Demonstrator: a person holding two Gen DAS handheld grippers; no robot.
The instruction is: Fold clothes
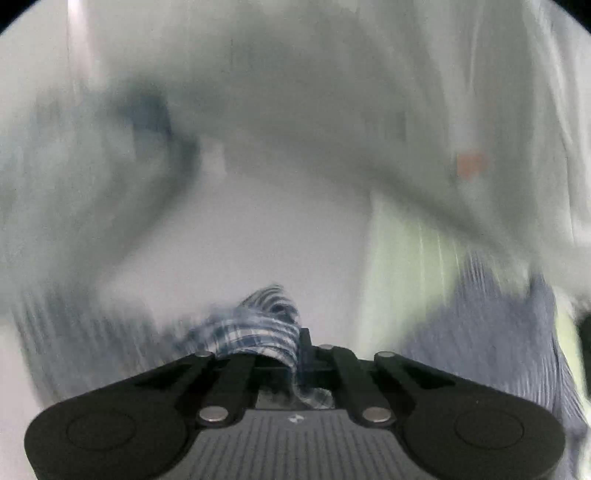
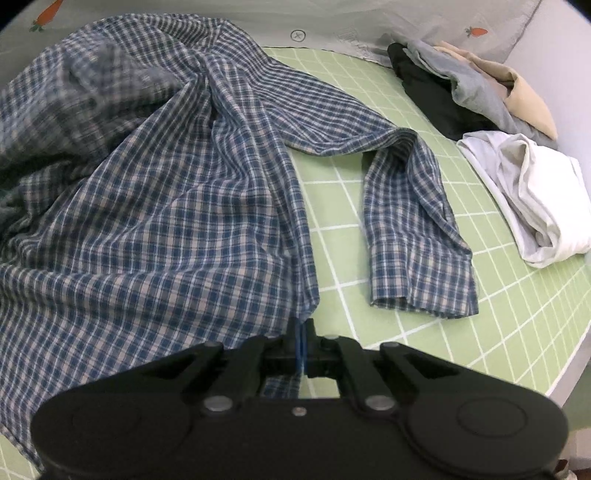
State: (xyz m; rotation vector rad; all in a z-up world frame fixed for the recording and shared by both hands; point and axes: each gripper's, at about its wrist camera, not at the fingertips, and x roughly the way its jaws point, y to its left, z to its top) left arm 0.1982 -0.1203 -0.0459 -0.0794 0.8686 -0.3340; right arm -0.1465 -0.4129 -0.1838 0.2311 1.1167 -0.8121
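Note:
A blue and white checked shirt [image 2: 177, 192] lies rumpled over the green gridded mat [image 2: 406, 258], one sleeve [image 2: 417, 236] stretched toward me on the right. My right gripper [image 2: 303, 325] is shut on the shirt's lower hem corner, the cloth edge pinched between its jaws. The left wrist view is badly smeared by motion. There my left gripper [image 1: 295, 343] is shut on a bunched fold of the checked shirt [image 1: 258, 325], which bulges over the fingers. More of the shirt shows as a blue blur at the lower right.
A pile of other clothes sits at the mat's far right: a black piece [image 2: 432, 96], a grey one [image 2: 476, 88], a beige one [image 2: 524, 99] and a white garment [image 2: 535, 199]. A pale sheet with carrot prints [image 2: 476, 31] lies beyond the mat.

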